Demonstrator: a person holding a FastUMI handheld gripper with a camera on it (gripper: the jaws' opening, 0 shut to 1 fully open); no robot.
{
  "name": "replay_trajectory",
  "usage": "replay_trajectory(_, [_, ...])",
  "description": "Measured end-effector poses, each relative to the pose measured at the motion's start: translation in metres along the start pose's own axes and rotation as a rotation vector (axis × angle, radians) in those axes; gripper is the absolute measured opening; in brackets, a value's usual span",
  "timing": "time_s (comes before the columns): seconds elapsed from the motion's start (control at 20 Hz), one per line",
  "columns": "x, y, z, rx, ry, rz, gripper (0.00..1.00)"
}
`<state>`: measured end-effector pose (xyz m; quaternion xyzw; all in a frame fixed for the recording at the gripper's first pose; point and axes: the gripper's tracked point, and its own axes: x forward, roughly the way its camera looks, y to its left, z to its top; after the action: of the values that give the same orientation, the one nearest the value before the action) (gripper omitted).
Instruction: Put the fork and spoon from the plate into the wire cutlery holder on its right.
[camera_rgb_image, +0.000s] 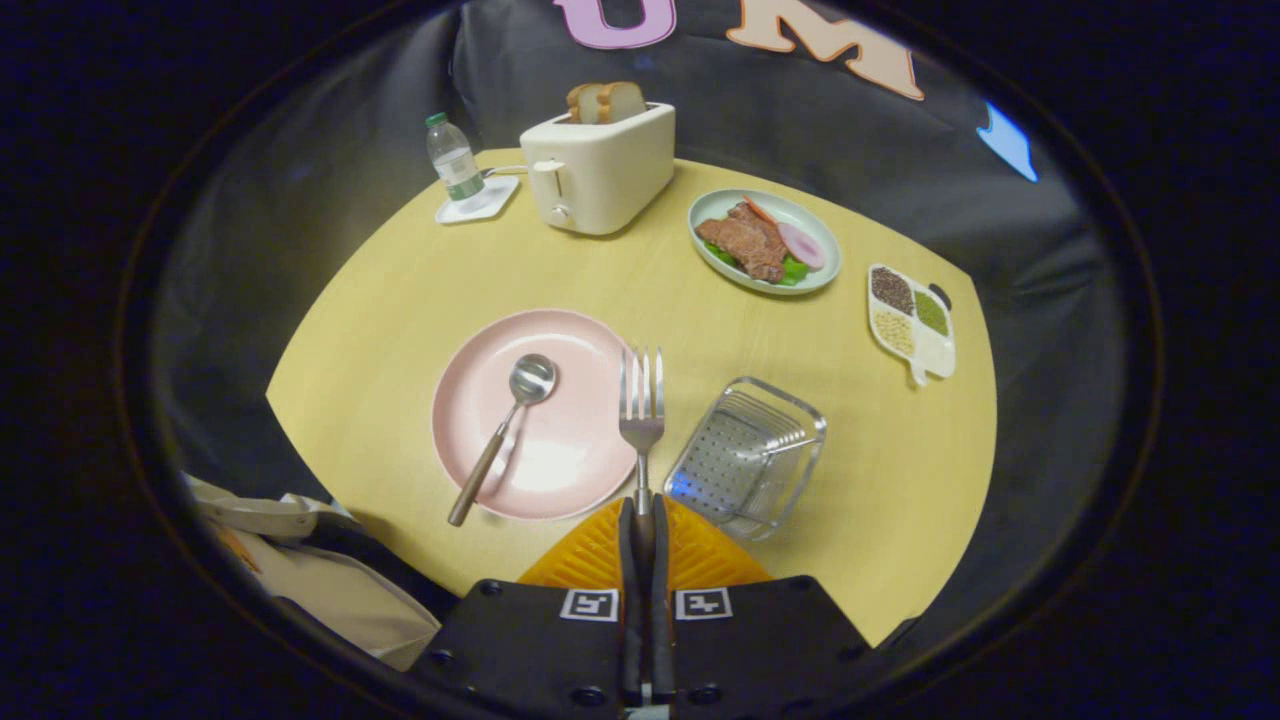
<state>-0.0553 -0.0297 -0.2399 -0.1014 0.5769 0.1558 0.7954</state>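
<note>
Between the fingers: the gripper (641, 520) is clenched on the fork (641, 410), both fingers pressed on its thin handle, tines pointing away, apparently lifted over the rim of the pink plate (570, 460).
Fork handling: stiff, light metal, likely slippery; the grip low on the handle leaves the head free to swing, so a firm pinch matters.
Spoon: the spoon (505, 430) lies on the plate, left of the fork, bowl up toward the toaster, brown handle reaching past the near rim.
Spoon hold: the brown handle looks the better place, less slick than the polished bowl.
Holder: the wire cutlery holder (748, 455) stands just right of the plate, open top, nothing in it.
Beyond: white toaster (598, 170) with bread, water bottle (453, 160), plate of meat (765, 242), divided dish of grains (910, 322).
</note>
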Motion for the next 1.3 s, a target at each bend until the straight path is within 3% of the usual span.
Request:
replay_trajectory(0.55, [-0.007, -0.059, -0.02, -0.051, 0.112, -0.078, 0.08])
replay_trajectory(1.3, [0.013, -0.049, -0.024, -0.086, 0.248, -0.026, 0.13])
